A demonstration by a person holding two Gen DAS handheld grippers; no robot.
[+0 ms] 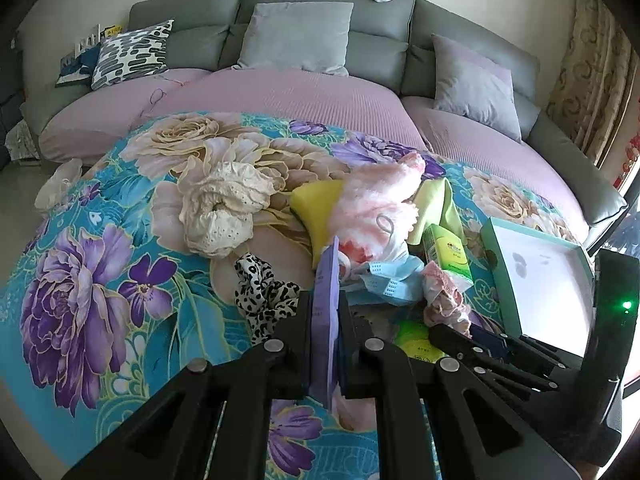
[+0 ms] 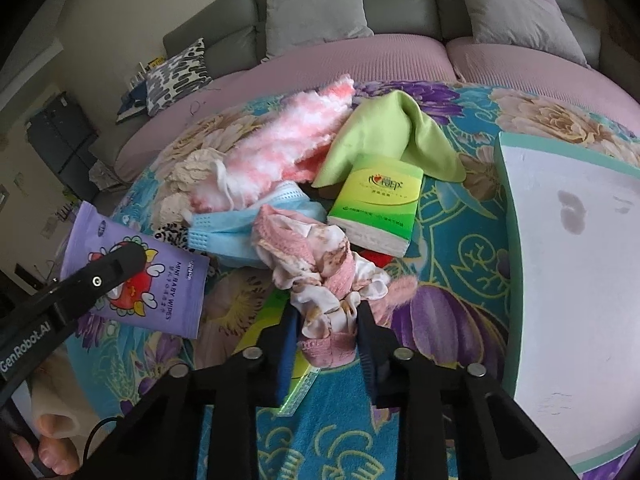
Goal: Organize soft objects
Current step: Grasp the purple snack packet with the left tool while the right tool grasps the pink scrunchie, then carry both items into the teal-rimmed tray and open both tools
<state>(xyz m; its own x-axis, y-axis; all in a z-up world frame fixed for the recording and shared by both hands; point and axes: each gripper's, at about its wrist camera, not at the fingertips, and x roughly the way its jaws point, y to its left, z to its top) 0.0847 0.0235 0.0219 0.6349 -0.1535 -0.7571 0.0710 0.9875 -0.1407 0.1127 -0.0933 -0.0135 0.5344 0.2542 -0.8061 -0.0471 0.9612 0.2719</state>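
- while the left gripper (image 1: 326,312) pinches the purple baby wipes pack (image 2: 136,272) on edge, lifted over the floral blanket (image 1: 100,280), the right gripper (image 2: 326,320) is clamped on the pink-and-white scrunchie (image 2: 320,276) atop the pile.
- the white tray with the teal rim (image 2: 505,240) sits just right of it.
- i'd lift the scrunchie straight up first, so the blue face mask (image 2: 240,228) and green tissue pack (image 2: 378,208) touching it don't drag along.

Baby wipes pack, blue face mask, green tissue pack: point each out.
baby wipes pack (image 2: 160,280), right wrist view, printed purple front.
blue face mask (image 2: 236,228), right wrist view, pleated middle.
green tissue pack (image 2: 376,200), right wrist view, top face.
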